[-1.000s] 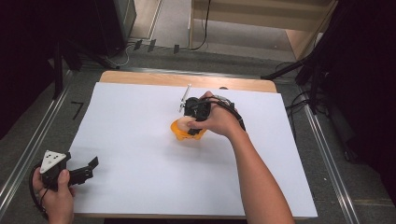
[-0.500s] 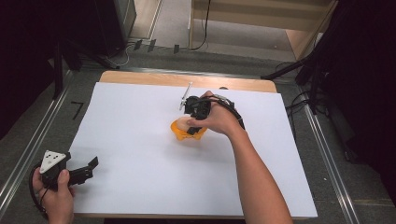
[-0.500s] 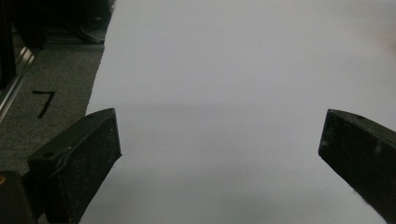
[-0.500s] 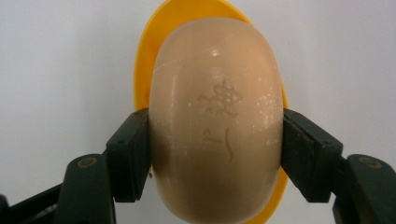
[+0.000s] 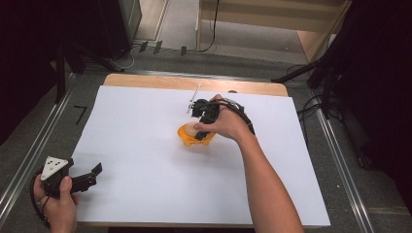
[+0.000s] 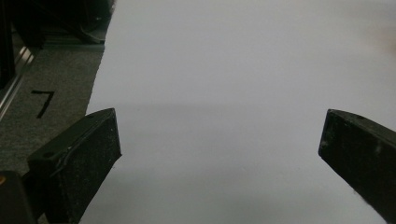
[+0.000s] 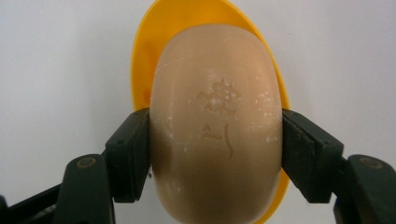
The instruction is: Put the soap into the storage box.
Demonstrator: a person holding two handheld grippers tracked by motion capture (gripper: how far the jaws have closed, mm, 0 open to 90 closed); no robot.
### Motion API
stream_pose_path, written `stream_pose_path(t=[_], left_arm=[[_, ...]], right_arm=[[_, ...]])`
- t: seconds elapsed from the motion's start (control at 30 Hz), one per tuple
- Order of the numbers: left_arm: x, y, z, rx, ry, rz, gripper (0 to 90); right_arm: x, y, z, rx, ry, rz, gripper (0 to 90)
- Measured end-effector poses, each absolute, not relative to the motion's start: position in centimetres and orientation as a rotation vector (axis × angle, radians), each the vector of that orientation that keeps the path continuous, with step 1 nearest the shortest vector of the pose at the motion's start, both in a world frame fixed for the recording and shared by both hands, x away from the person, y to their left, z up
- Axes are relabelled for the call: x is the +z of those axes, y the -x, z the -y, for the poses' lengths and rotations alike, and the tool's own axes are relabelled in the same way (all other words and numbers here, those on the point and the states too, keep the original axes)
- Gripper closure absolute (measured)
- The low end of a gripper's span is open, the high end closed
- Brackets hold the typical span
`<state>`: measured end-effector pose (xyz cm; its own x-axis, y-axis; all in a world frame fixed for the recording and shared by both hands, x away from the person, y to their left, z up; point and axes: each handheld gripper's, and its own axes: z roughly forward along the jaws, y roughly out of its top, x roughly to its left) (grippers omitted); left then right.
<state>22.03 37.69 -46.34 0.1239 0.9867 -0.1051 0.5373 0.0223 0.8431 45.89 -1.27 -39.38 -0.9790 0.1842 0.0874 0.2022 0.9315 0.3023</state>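
Nearest me, my left gripper (image 5: 85, 178) sits at the near left edge of the white sheet (image 5: 145, 145) covering the surface, its jaws spread wide over bare paper, just where it was a second ago. Farther out, near the middle, my right gripper (image 5: 201, 127) has its jaws clamped on the sides of a tan soap bar (image 7: 217, 126), which sits over the yellow dish (image 7: 149, 56). It has barely shifted since the earlier frames.
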Motion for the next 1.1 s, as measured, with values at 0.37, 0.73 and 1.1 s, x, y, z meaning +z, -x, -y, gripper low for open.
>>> stream_pose_path(t=[0.37, 0.73, 1.1], left_arm=[[-46.3, -22.1, -37.7, 0.724, -1.620, -1.513, 0.0], [-46.3, -22.0, -37.7, 0.725, -1.619, -1.512, 0.0], [-46.4, -22.1, -37.6, 0.725, -1.620, -1.512, 0.0]], right_arm=[[-38.3, -45.9, 2.1, -0.559, 0.322, 3.045, 32.6], [-37.3, -45.4, 4.2, -0.596, 0.377, 3.060, 33.0], [-37.7, -44.7, 7.3, -0.581, 0.450, 3.054, 32.7]])
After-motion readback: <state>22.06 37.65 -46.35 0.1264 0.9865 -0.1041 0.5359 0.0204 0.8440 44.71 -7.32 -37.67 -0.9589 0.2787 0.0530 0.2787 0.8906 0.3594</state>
